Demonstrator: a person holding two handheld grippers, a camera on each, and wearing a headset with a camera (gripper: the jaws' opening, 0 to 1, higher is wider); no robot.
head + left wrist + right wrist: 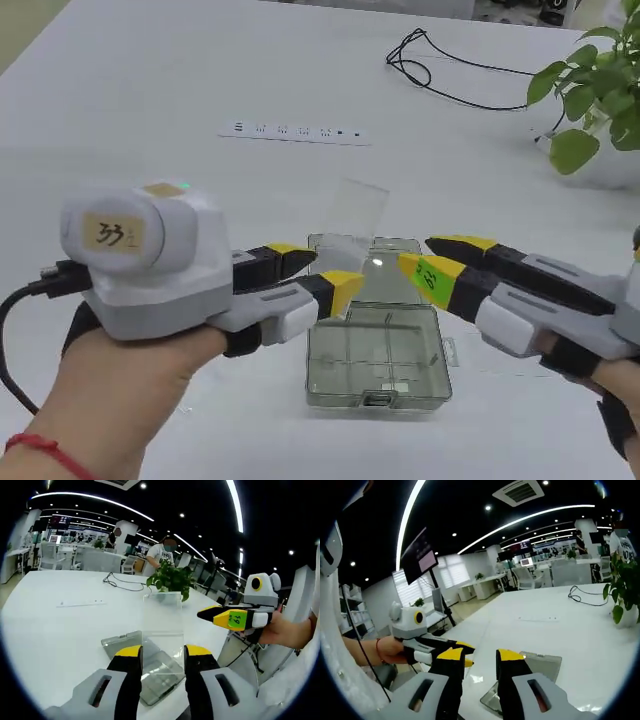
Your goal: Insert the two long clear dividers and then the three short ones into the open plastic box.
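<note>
The open clear plastic box (322,385) lies on the white table between both grippers, its lid (398,248) folded back flat. Thin clear partitions show inside it. My left gripper (325,270) hovers over the box's near left side, shut on a clear divider (358,210) that stands upright from its yellow tips. The same divider (162,620) rises between the left gripper (162,652) jaws, with the box (150,690) below. My right gripper (430,258) hangs open above the box's right side, nothing between its fingers. Beyond the right gripper (480,655), the box (540,662) and the left gripper (437,647) are visible.
A white power strip (295,132) lies further back on the table. A black cable (440,70) curls at the back right beside a potted plant (600,90). Bare tabletop surrounds the box. A person (162,555) stands far behind the table.
</note>
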